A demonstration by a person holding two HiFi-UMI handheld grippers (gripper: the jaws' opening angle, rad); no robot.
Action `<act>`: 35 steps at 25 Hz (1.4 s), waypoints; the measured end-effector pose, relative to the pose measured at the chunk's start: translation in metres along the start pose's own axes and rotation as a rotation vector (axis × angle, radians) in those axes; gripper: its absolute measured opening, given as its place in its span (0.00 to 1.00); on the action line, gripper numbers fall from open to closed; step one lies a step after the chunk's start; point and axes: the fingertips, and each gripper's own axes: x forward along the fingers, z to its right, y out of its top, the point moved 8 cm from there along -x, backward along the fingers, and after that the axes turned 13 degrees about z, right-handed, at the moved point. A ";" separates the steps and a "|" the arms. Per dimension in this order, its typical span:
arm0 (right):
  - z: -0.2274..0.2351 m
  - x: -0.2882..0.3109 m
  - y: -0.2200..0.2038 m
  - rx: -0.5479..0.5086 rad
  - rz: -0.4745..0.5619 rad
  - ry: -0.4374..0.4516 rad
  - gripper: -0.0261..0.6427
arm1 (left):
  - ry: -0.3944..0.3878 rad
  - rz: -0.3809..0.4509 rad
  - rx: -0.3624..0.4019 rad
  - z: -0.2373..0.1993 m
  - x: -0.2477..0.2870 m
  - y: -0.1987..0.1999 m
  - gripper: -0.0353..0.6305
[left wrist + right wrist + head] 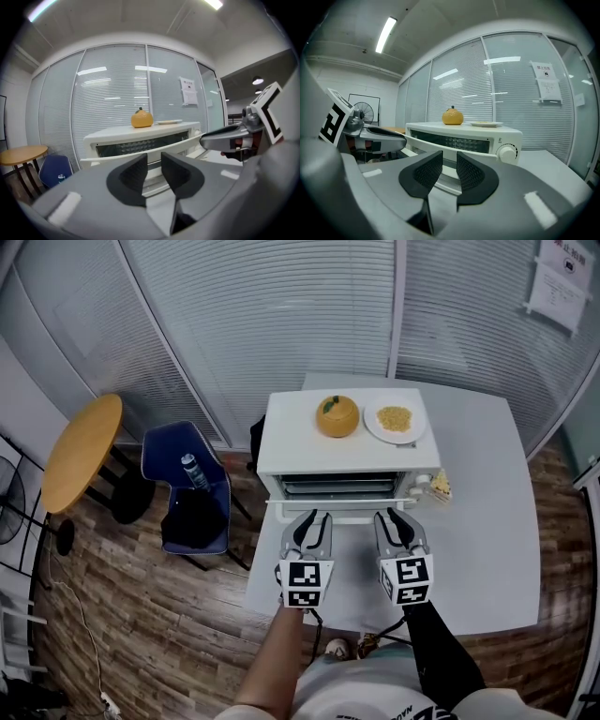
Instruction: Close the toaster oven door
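A white toaster oven stands on the white table, its door hanging partly open with the rack showing behind it. My left gripper and right gripper sit side by side with their tips at the door's front edge; whether they touch it I cannot tell. In the left gripper view the left gripper is open, with a narrow gap and nothing between the pads, and the tilted door is just beyond. The right gripper is likewise open and empty before the oven.
An orange fruit and a plate of food rest on the oven's top. A cake slice lies by the oven's right side. A blue chair with a bottle and a round wooden table stand to the left.
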 end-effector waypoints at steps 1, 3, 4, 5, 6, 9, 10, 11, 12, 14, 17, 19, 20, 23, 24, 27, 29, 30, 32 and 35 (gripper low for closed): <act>0.001 0.003 0.002 -0.001 0.005 0.001 0.18 | 0.003 0.001 0.000 -0.002 0.003 0.002 0.28; 0.003 0.009 0.005 -0.005 0.012 0.003 0.18 | 0.008 0.003 0.000 -0.005 0.008 0.005 0.28; 0.004 0.012 0.007 -0.007 0.014 0.003 0.18 | 0.010 0.006 -0.001 -0.006 0.011 0.006 0.28; 0.005 0.014 0.008 -0.008 0.018 0.004 0.18 | 0.012 0.008 -0.001 -0.007 0.013 0.008 0.28; 0.006 0.017 0.009 -0.008 0.022 0.004 0.18 | 0.014 0.011 -0.001 -0.008 0.016 0.009 0.28; 0.011 0.025 0.011 -0.009 0.030 0.007 0.18 | 0.023 0.019 -0.001 -0.010 0.024 0.011 0.28; 0.012 0.027 0.012 -0.010 0.032 0.008 0.18 | 0.026 0.023 -0.001 -0.011 0.027 0.012 0.28; 0.013 0.030 0.013 -0.009 0.035 0.010 0.18 | 0.029 0.027 -0.001 -0.012 0.029 0.013 0.28; 0.015 0.033 0.014 -0.008 0.037 0.011 0.18 | 0.031 0.029 0.000 -0.013 0.032 0.014 0.28; 0.017 0.037 0.016 -0.005 0.041 0.013 0.18 | 0.034 0.029 -0.001 -0.015 0.037 0.016 0.28; 0.021 0.045 0.017 -0.002 0.049 0.017 0.18 | 0.034 0.029 -0.009 -0.018 0.046 0.017 0.28; 0.024 0.051 0.018 0.000 0.053 0.019 0.18 | 0.030 0.029 -0.011 -0.019 0.054 0.018 0.28; 0.025 0.053 0.018 0.003 0.053 0.020 0.18 | 0.028 0.029 -0.012 -0.019 0.058 0.019 0.28; 0.027 0.057 0.018 0.013 0.051 0.035 0.18 | 0.036 0.027 -0.026 -0.019 0.063 0.019 0.28; 0.027 0.057 0.018 0.014 0.054 0.038 0.18 | 0.042 0.030 -0.034 -0.020 0.063 0.017 0.28; 0.027 0.057 0.017 0.018 0.058 0.043 0.18 | 0.051 0.036 -0.048 -0.021 0.064 0.012 0.28; 0.027 0.057 0.018 0.008 0.052 0.046 0.18 | 0.054 0.030 -0.044 -0.021 0.063 0.012 0.28; 0.027 0.057 0.019 -0.008 0.047 0.047 0.18 | 0.052 0.026 -0.042 -0.020 0.063 0.014 0.28; 0.024 0.054 0.021 -0.051 0.036 0.052 0.18 | 0.040 0.025 -0.041 -0.016 0.062 0.018 0.29; 0.020 0.047 0.021 -0.079 0.036 0.062 0.18 | 0.027 0.019 -0.039 -0.014 0.058 0.021 0.31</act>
